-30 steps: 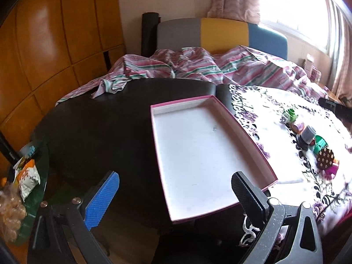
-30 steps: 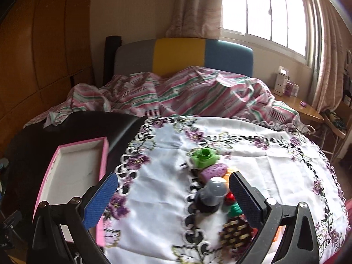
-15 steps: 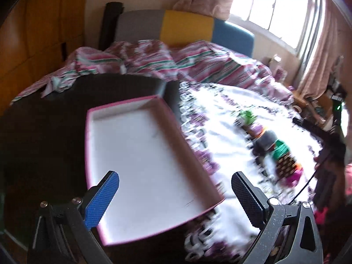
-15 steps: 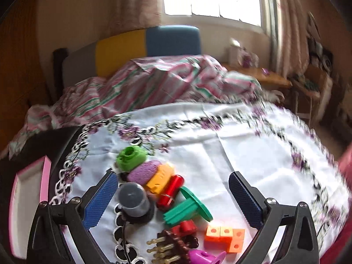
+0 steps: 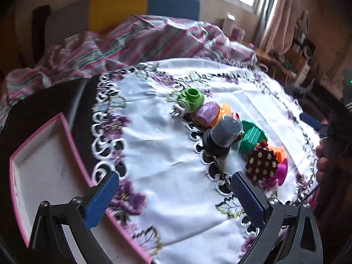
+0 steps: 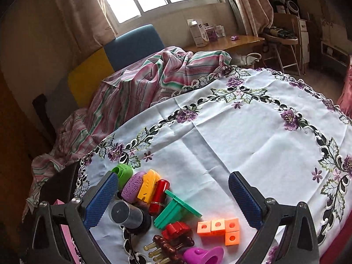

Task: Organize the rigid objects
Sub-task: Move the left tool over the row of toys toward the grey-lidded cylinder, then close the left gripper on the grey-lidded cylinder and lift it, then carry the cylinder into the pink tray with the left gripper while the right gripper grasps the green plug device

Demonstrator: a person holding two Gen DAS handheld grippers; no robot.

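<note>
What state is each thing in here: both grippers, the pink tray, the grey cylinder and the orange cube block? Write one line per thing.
left gripper: open, holding nothing.
right gripper: open, holding nothing.
pink tray: empty, at the cloth's edge.
grey cylinder: lying tilted on a black base.
orange cube block: lying flat on the cloth, holes showing.

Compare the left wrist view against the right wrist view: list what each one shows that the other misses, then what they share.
Only the left wrist view shows the inside of the pink-rimmed white cardboard box and the white plug prongs on the green round plastic adapter.

Only the right wrist view shows the orange L-shaped block of joined cubes in full, the red cylinder along its length, and the wooden side desk.

Both show the embroidered white tablecloth, the toy cluster with the grey cylindrical cap, and an open, empty gripper: left, right.
</note>
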